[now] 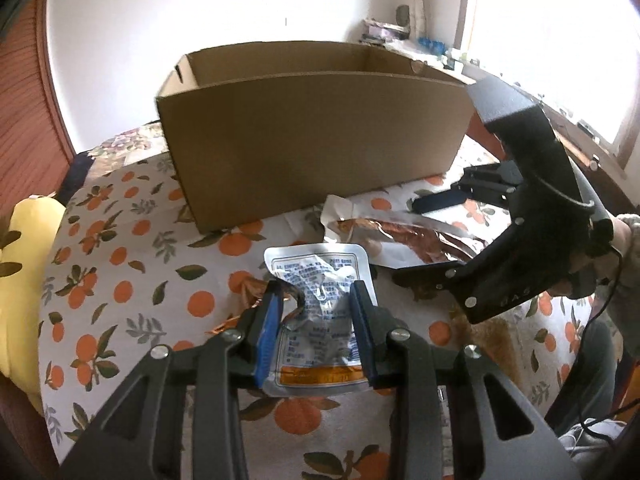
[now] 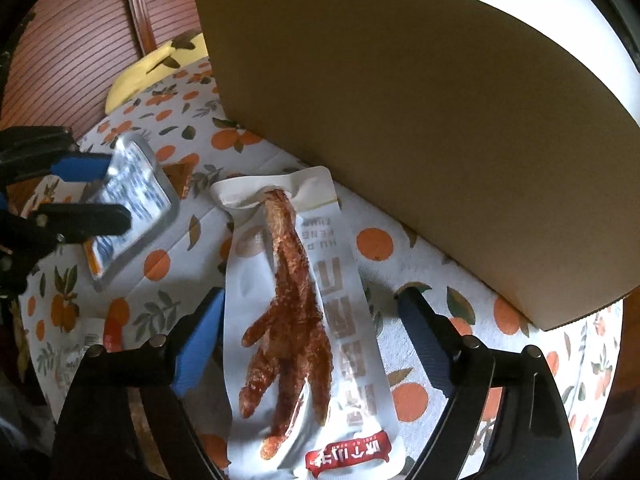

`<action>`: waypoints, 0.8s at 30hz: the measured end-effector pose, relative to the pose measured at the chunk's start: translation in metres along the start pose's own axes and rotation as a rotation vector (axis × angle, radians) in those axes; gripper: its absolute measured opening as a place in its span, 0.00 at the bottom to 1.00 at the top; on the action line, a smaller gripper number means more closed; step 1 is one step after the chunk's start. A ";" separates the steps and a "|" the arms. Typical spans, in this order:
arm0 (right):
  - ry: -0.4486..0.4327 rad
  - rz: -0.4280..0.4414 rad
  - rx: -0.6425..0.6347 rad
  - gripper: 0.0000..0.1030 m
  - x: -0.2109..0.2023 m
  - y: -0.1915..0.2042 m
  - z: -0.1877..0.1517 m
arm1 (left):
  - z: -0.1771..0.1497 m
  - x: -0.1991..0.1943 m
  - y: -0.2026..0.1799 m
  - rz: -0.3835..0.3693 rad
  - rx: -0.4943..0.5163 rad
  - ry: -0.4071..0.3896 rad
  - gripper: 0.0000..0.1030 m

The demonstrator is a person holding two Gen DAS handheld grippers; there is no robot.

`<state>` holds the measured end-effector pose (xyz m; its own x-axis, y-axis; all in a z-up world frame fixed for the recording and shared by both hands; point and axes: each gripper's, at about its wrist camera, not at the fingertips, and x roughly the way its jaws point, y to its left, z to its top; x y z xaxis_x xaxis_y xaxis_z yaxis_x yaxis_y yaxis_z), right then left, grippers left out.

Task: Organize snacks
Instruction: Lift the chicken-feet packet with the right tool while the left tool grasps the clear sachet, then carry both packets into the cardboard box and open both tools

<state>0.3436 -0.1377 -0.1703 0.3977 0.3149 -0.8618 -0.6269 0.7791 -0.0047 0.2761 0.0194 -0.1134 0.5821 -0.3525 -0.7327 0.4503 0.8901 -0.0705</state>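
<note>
My left gripper [image 1: 316,294] is shut on a silver foil snack packet [image 1: 320,300] with blue print and an orange strip, pinching it so it crumples. The packet also shows in the right wrist view [image 2: 132,204], held between the left gripper's fingers [image 2: 80,168]. My right gripper [image 2: 310,308] is open, its fingers on either side of a white chicken-foot snack pack [image 2: 304,312] lying on the tablecloth, not touching it. That pack [image 1: 400,236] and the right gripper [image 1: 436,200] also show in the left wrist view. An open cardboard box [image 1: 312,132] stands behind both packs.
The round table has an orange-print tablecloth [image 1: 120,264]. A yellow cushion [image 1: 24,264] lies at the left edge. Another small snack pack [image 2: 108,328] lies at the near left. A wooden door [image 2: 80,40] and a cluttered windowsill [image 1: 400,36] lie beyond.
</note>
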 end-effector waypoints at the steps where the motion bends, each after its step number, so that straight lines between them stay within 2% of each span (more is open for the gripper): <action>1: 0.003 0.002 -0.003 0.73 0.000 0.001 0.000 | 0.001 0.000 0.000 0.001 -0.002 -0.003 0.31; 2: 0.006 0.012 -0.011 0.66 -0.003 0.003 0.001 | 0.002 0.000 0.000 0.001 -0.003 -0.005 0.31; 4: 0.021 -0.009 -0.027 0.59 -0.005 0.008 0.001 | 0.001 -0.002 0.000 0.005 -0.005 -0.010 0.31; 5: 0.023 -0.008 -0.030 0.46 -0.006 0.010 0.001 | 0.001 -0.002 0.001 0.005 -0.004 -0.011 0.31; 8: 0.008 -0.028 -0.035 0.37 -0.011 0.014 0.000 | 0.001 -0.004 0.000 0.003 -0.003 -0.014 0.31; 11: -0.006 -0.042 -0.024 0.37 -0.013 0.014 -0.002 | 0.000 -0.007 -0.001 0.009 -0.003 -0.018 0.31; 15: -0.027 -0.019 -0.024 0.37 -0.021 0.016 -0.004 | 0.003 -0.015 -0.002 0.016 -0.008 -0.030 0.31; 20: -0.077 -0.015 -0.012 0.37 -0.047 0.019 -0.001 | 0.014 -0.030 -0.006 0.030 -0.013 -0.049 0.31; 24: -0.119 -0.018 0.003 0.38 -0.075 0.017 0.003 | 0.035 -0.050 -0.010 0.041 -0.001 -0.086 0.31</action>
<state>0.3048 -0.1467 -0.1042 0.4857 0.3630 -0.7952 -0.6172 0.7866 -0.0179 0.2660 0.0179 -0.0523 0.6561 -0.3390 -0.6743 0.4242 0.9046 -0.0420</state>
